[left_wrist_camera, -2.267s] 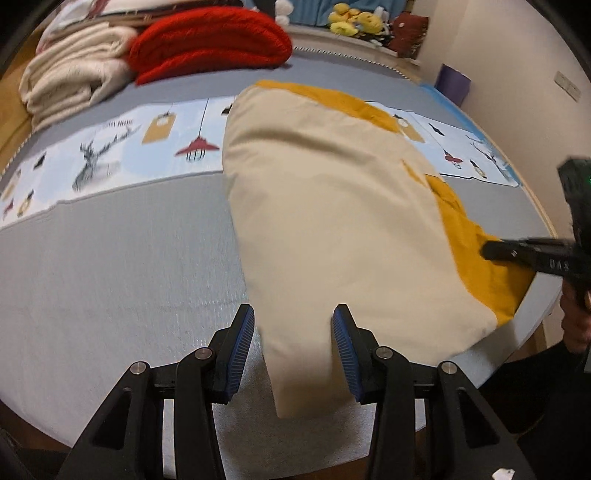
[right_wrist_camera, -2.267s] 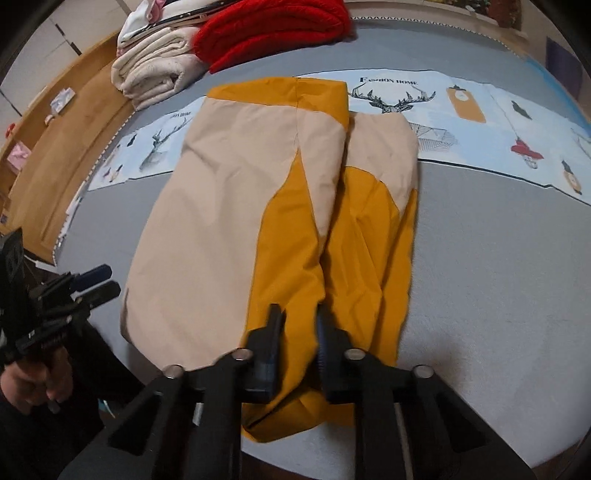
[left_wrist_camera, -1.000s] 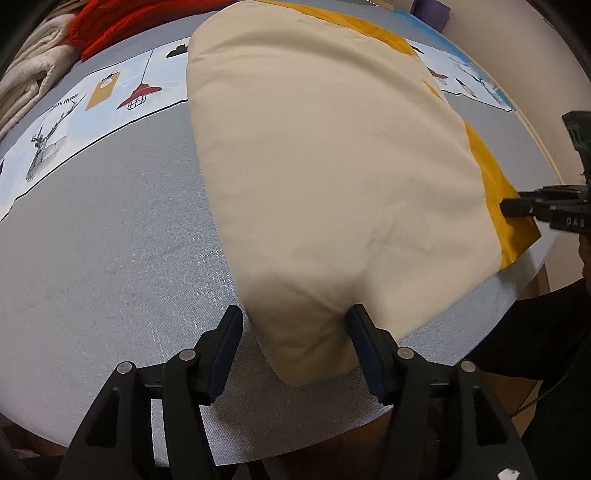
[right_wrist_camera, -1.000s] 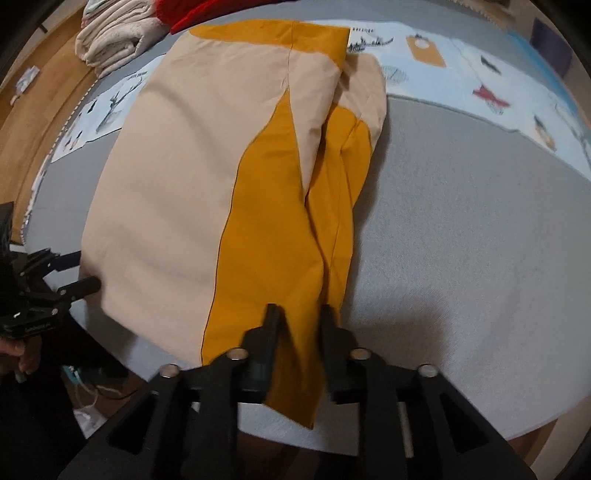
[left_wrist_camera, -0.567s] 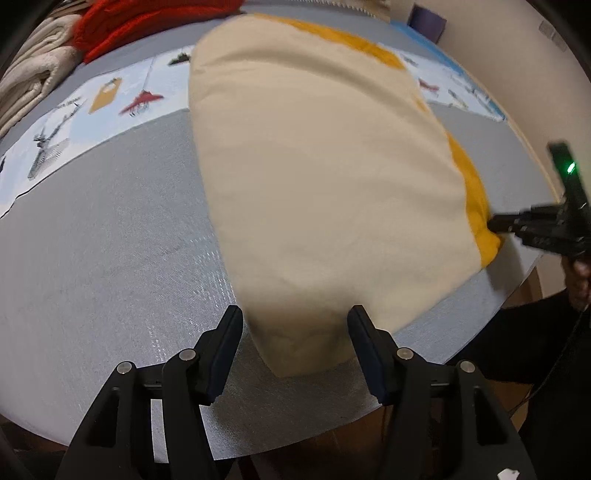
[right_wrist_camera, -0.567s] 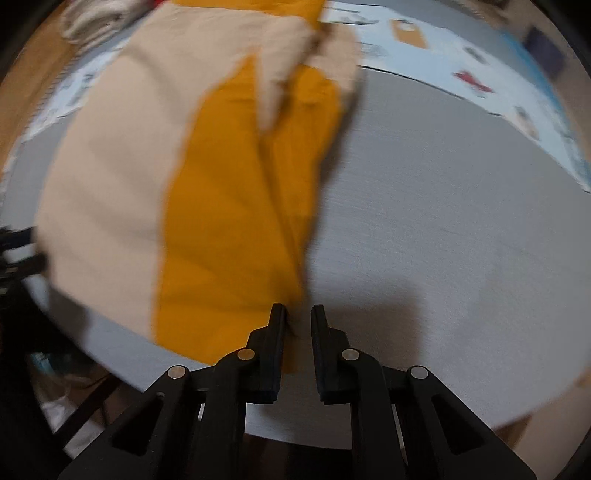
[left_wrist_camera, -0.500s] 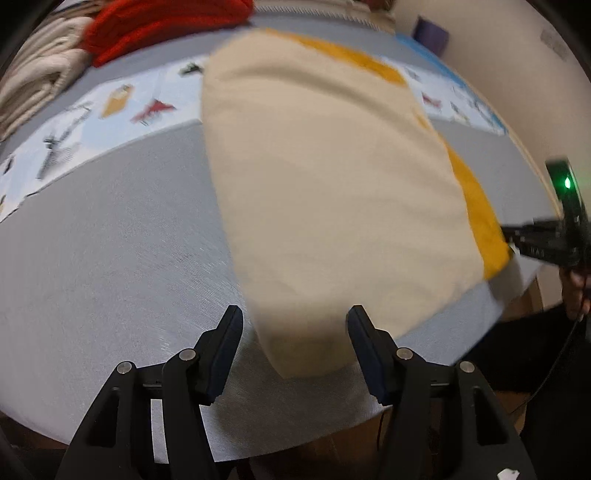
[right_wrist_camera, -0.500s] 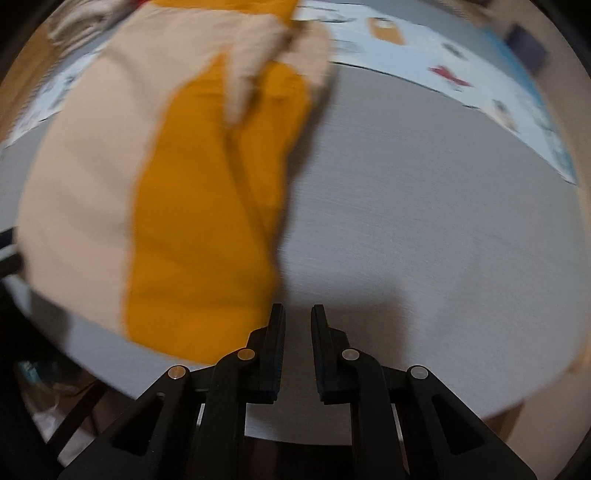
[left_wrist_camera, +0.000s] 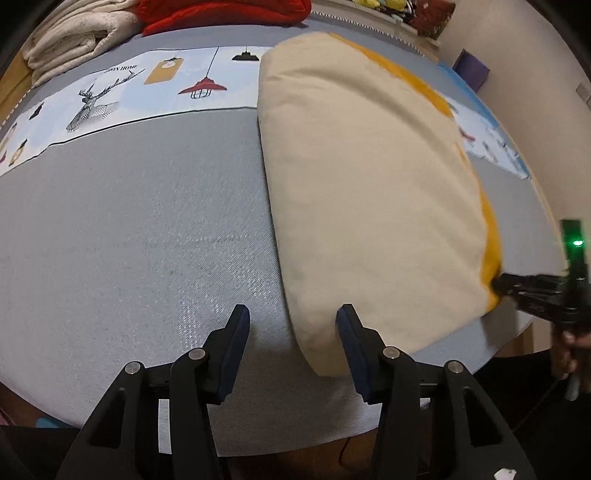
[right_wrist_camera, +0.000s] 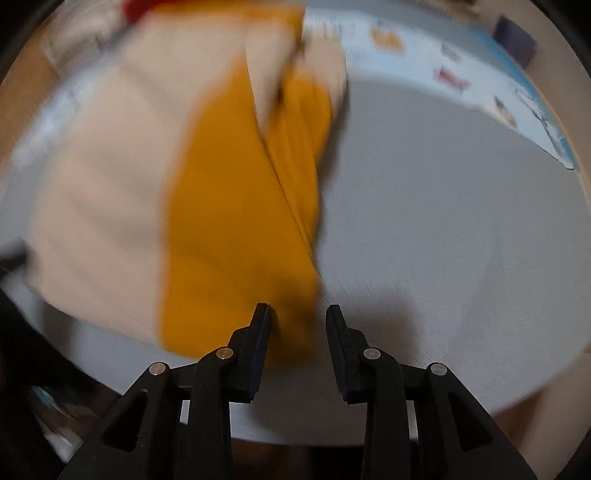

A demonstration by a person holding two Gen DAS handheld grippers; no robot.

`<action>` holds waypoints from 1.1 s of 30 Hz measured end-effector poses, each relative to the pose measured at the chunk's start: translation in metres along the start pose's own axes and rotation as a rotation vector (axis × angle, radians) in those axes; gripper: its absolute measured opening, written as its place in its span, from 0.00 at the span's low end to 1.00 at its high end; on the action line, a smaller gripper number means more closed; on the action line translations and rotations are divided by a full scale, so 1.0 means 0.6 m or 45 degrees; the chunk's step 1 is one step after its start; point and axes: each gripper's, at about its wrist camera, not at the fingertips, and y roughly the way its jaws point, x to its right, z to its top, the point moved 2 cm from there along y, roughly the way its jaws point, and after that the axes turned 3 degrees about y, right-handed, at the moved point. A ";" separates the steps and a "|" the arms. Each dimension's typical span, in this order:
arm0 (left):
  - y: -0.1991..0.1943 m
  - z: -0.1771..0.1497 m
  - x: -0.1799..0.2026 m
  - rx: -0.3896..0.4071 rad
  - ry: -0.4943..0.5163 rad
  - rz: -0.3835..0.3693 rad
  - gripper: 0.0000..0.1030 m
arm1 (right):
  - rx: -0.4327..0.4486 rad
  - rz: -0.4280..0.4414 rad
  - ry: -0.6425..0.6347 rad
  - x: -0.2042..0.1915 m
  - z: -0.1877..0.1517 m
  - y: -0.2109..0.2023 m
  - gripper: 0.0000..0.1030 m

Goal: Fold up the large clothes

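A cream and mustard-yellow garment (left_wrist_camera: 369, 184) lies folded lengthwise on the grey table cover (left_wrist_camera: 147, 221). My left gripper (left_wrist_camera: 291, 332) is open, its jaws on either side of the garment's near cream corner, not pinching it. In the right wrist view the garment (right_wrist_camera: 221, 206) is blurred; its yellow panel reaches the near table edge. My right gripper (right_wrist_camera: 298, 325) is open, with the yellow hem between and just ahead of its fingertips. The right gripper also shows in the left wrist view (left_wrist_camera: 517, 288) at the garment's yellow corner.
A printed blue-white strip (left_wrist_camera: 110, 96) runs across the table behind the garment. Folded cream blankets (left_wrist_camera: 74, 40) and a red blanket (left_wrist_camera: 221, 14) are stacked at the far left. The table's near edge (left_wrist_camera: 258, 443) is close under both grippers.
My right gripper has opened from shut and let go of the yellow hem. My left gripper stayed open and shifted left, so the cream corner now sits by its right finger.
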 end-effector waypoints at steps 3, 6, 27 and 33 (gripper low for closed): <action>-0.018 0.014 0.004 0.064 -0.014 -0.040 0.45 | 0.116 0.007 0.079 0.016 0.033 -0.040 0.32; -0.026 0.029 0.013 0.120 0.007 -0.056 0.45 | 0.401 0.044 0.067 0.013 0.086 -0.124 0.35; 0.019 0.064 0.008 0.093 -0.002 0.000 0.45 | 0.380 0.696 0.321 0.038 0.404 0.033 0.03; 0.028 0.068 0.024 0.104 0.058 -0.033 0.50 | 0.385 0.538 0.402 0.060 0.432 0.059 0.01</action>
